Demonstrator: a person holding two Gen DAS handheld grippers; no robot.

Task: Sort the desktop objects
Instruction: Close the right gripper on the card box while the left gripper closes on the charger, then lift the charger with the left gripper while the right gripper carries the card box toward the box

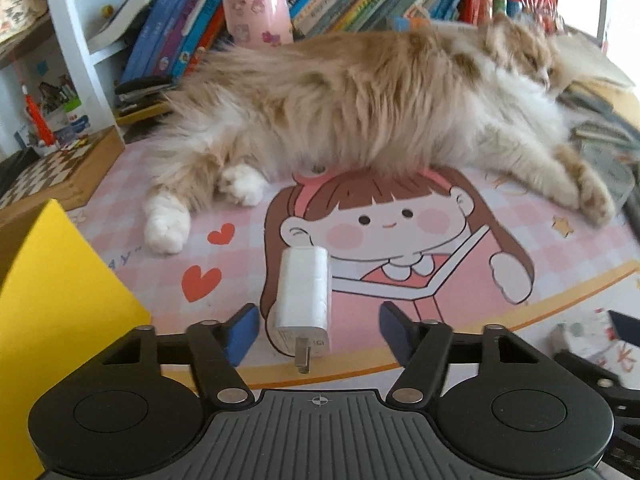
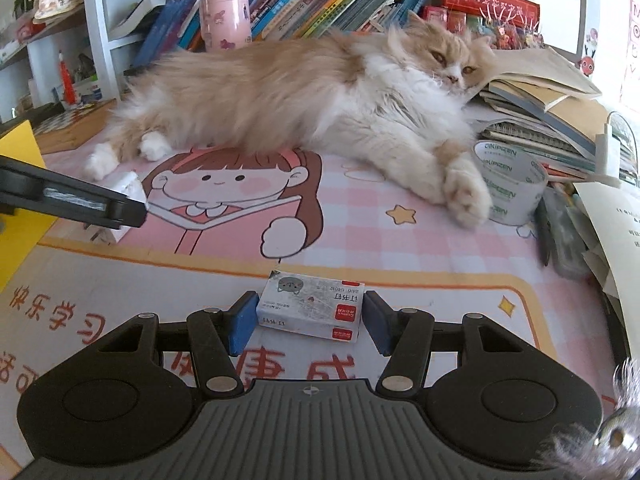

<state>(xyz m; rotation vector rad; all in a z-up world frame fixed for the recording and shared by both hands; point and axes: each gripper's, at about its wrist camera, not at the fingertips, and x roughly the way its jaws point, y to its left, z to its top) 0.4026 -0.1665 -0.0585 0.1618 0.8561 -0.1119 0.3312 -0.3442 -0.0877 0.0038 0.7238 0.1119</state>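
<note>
**Both grippers set over small items, neither lifted**

Left gripper (image 1: 319, 330): jaws part open, white charger plug (image 1: 302, 300) lying between them, closer to the left-side pad. Clear gap on the right-side pad; left pad near but contact not certain, so no grip yet. Plug lies lengthwise along the gripper's line, prongs toward the camera, so the pads would meet its long flat sides, which should hold well.

Right gripper (image 2: 310, 322): jaws part open around the staple box (image 2: 312, 308), which sits flat on the desk mat (image 2: 400, 248) just ahead of the palm. Both pads sit right at the short ends; whether they press I cannot tell. Box is skewed slightly to the jaw line, and may twist on closing.

Yellow bin (image 1: 60, 300) stands just left of the left gripper, the likely drop point.

Cat (image 2: 320, 92) lies well ahead of both grippers; its front paw is beside the tape roll (image 2: 516, 184), ahead-right
</note>
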